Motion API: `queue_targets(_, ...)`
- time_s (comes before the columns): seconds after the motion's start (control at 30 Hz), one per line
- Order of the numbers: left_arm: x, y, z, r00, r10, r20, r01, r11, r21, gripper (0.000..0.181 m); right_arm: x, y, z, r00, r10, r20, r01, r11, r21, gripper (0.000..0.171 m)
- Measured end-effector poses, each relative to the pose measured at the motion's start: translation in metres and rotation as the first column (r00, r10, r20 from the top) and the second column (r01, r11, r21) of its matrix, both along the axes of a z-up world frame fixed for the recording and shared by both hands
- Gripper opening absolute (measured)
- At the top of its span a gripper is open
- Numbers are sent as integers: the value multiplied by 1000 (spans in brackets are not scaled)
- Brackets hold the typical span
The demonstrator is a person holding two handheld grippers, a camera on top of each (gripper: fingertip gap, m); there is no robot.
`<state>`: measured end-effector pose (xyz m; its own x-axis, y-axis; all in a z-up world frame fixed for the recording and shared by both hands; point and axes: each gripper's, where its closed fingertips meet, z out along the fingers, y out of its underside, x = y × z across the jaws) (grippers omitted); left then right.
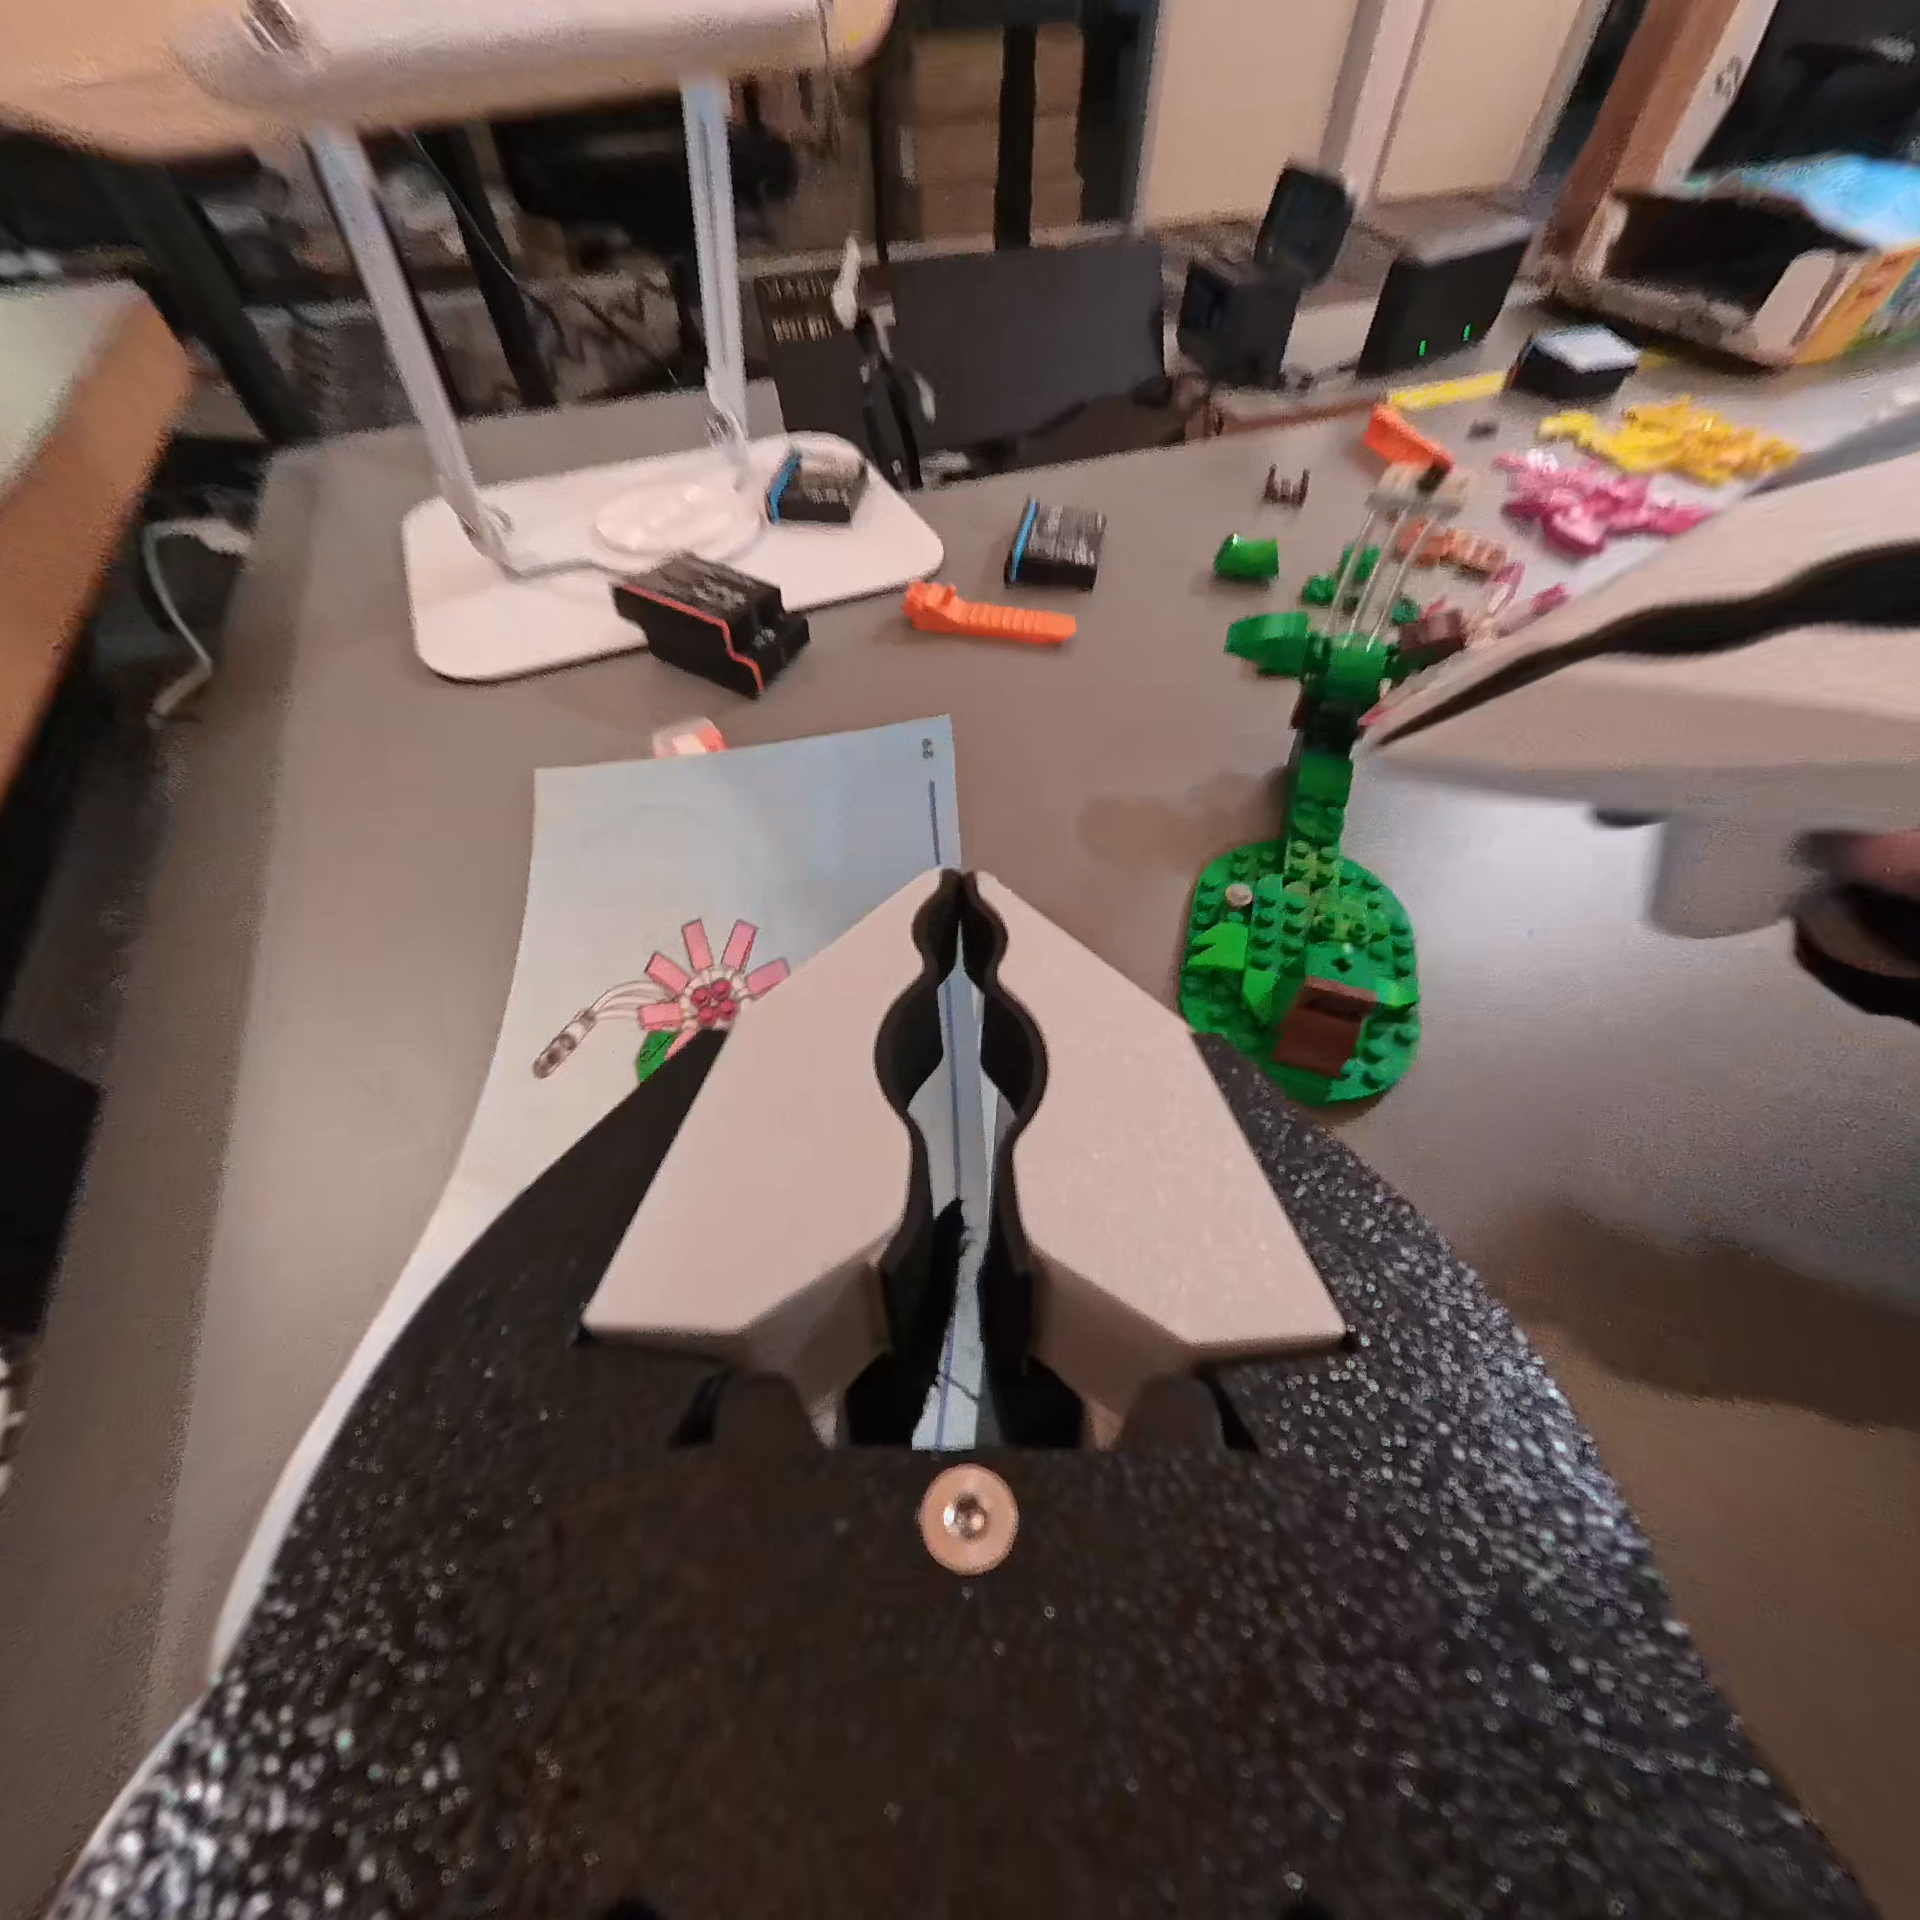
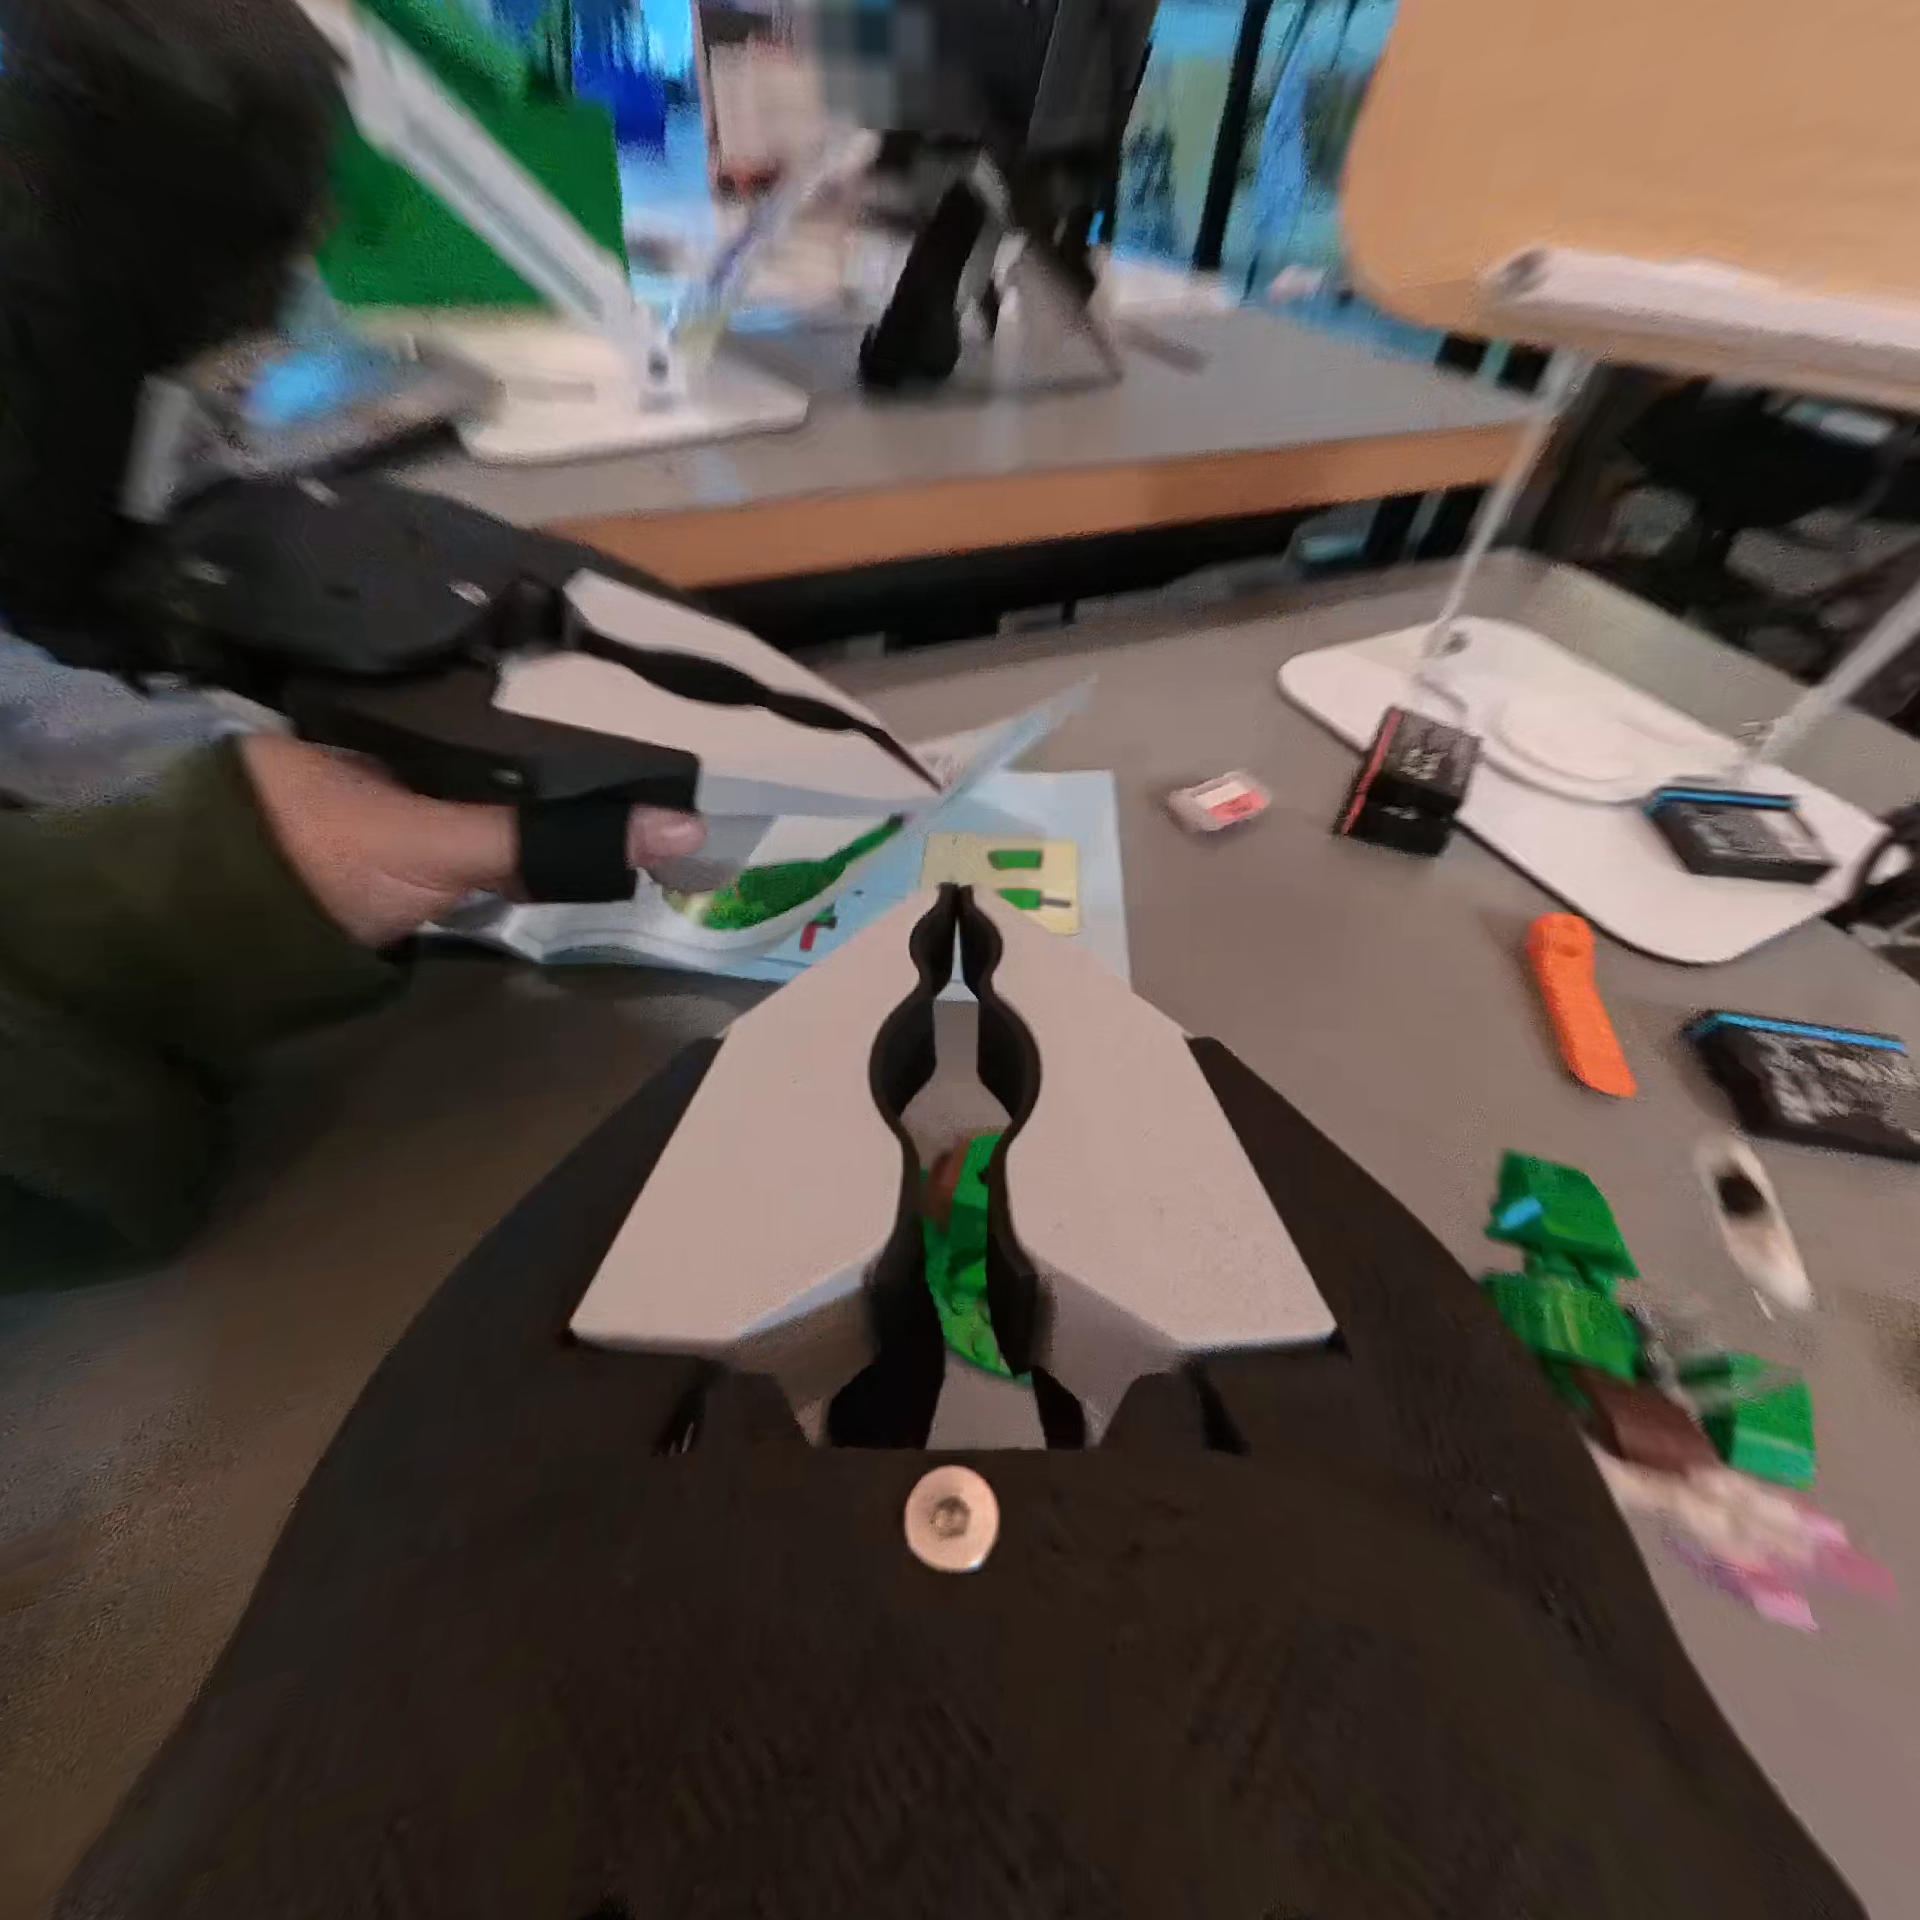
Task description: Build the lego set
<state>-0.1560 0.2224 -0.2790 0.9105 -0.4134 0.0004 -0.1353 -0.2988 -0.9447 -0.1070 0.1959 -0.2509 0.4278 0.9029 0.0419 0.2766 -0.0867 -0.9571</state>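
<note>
My left gripper (image 1: 958,881) is shut on the edge of a light blue page of the instruction booklet (image 1: 727,862). The right wrist view shows the left gripper (image 2: 935,781) holding that page (image 2: 1023,727) lifted above the open booklet (image 2: 1039,831). The green lego model, with a round base (image 1: 1299,977) and a stem with leaves (image 1: 1314,665), stands to the right of the booklet. My right gripper (image 2: 956,894) is shut with nothing visible between its tips. In the left wrist view the right gripper (image 1: 1369,732) hovers beside the model's top. In the right wrist view the model's leaves (image 2: 1558,1278) are blurred.
An orange brick separator (image 1: 987,618), black boxes (image 1: 717,623) and a white lamp base (image 1: 665,540) lie behind the booklet. Piles of pink (image 1: 1600,499) and yellow (image 1: 1673,436) pieces lie at the far right. A person's hand (image 2: 395,842) holds the left gripper. Across from one pair of fingers to the other is roughly 7 cm.
</note>
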Motion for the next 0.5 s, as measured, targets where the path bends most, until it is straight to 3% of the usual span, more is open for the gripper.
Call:
queue_targets(0.07,-6,-13,19,1000,23,5,-23,997,67,0,-25,-2,-14,991,52,121,-41,995,-92,0)
queue_targets(0.13,-12,-29,39,999,35,18,-37,991,131,0,-50,-8,-27,982,117,149,-84,973,-215,0)
queue_targets(0.23,-23,-58,65,998,59,29,-64,973,221,0,-86,-22,-39,975,187,124,-146,949,-279,0)
queue_targets(0.5,-38,-164,78,988,-7,157,-29,974,226,7,-161,-91,-42,898,429,101,-414,900,-137,0)
